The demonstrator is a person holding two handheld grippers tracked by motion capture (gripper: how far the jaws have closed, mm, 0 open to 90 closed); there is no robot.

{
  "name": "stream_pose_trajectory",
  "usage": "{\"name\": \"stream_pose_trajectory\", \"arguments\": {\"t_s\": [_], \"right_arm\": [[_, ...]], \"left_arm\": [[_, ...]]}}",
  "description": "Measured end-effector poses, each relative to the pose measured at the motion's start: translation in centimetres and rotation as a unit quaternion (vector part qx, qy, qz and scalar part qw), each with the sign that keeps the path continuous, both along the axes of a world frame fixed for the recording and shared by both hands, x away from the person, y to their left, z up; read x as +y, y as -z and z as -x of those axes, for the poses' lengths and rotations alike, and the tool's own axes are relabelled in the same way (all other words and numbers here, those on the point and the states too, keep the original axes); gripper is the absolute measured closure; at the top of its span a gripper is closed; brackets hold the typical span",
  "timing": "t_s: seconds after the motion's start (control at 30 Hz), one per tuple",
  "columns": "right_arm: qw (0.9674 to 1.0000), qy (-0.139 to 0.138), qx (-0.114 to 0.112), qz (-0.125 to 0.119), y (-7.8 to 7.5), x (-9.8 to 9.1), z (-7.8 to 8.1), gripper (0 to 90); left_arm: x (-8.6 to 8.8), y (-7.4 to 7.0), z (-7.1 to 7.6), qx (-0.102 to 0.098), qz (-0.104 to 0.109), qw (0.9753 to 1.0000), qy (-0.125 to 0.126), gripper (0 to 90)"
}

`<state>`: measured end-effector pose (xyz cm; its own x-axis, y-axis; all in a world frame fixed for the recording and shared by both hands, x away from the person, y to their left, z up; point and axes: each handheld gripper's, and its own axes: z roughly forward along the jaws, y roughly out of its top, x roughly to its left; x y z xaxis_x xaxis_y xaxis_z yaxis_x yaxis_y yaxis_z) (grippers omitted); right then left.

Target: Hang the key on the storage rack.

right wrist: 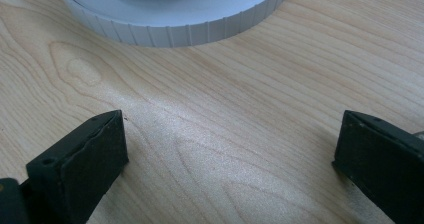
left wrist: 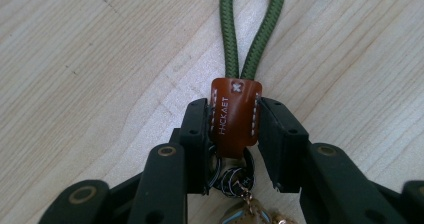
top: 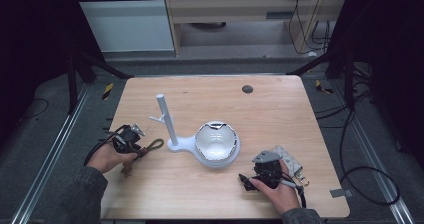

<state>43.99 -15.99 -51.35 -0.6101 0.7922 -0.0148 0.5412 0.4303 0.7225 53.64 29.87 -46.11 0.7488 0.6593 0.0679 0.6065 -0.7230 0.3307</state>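
The left gripper [left wrist: 234,134] has its fingers [left wrist: 195,134] clamped on the brown leather tab [left wrist: 235,116] of a keychain, whose green cord loop [left wrist: 250,29] lies ahead on the wooden bench [left wrist: 75,84] and whose metal rings [left wrist: 232,174] sit back between the fingers. The right gripper [right wrist: 230,159] hovers low over bare bench near the front right, fingers [right wrist: 85,154] wide apart and holding nothing, facing the ribbed edge of a white round base [right wrist: 190,19]. In the high view that base carries a shiny bowl [top: 215,140] at mid-bench, joined to a white upright post [top: 166,119] between bowl and left hand [top: 107,156].
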Motion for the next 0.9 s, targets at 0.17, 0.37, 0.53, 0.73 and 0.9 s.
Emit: {"name": "stream_pose_trajectory", "arguments": {"t_s": [0.17, 0.37, 0.53, 0.73, 0.9], "right_arm": [[1.0, 0.001, 0.002, -0.001, 0.0, 0.0, 0.0, 0.5], [1.0, 0.001, 0.002, -0.002, 0.0, 0.0, 0.0, 0.5], [1.0, 0.001, 0.003, -0.002, 0.0, 0.0, 0.1, 0.5], [1.0, 0.0, 0.004, -0.003, 0.0, 0.0, 0.0, 0.3], [1.0, -0.002, 0.003, -0.003, 0.0, 0.0, 0.1, 0.3]], "left_arm": [[-0.2, 0.1, 0.0, 0.001, -0.01, 1.0, 0.001, 65.4], [-0.3, 0.3, -0.1, 0.008, -0.01, 0.9999, -0.007, 65.2], [-0.3, 0.0, 0.4, -0.008, 0.005, 0.9999, -0.008, 66.0], [0.6, -1.6, 3.0, -0.077, 0.058, 0.9951, -0.022, 66.0], [1.4, -1.9, 5.6, -0.125, 0.103, 0.9862, -0.037, 66.1]]}}
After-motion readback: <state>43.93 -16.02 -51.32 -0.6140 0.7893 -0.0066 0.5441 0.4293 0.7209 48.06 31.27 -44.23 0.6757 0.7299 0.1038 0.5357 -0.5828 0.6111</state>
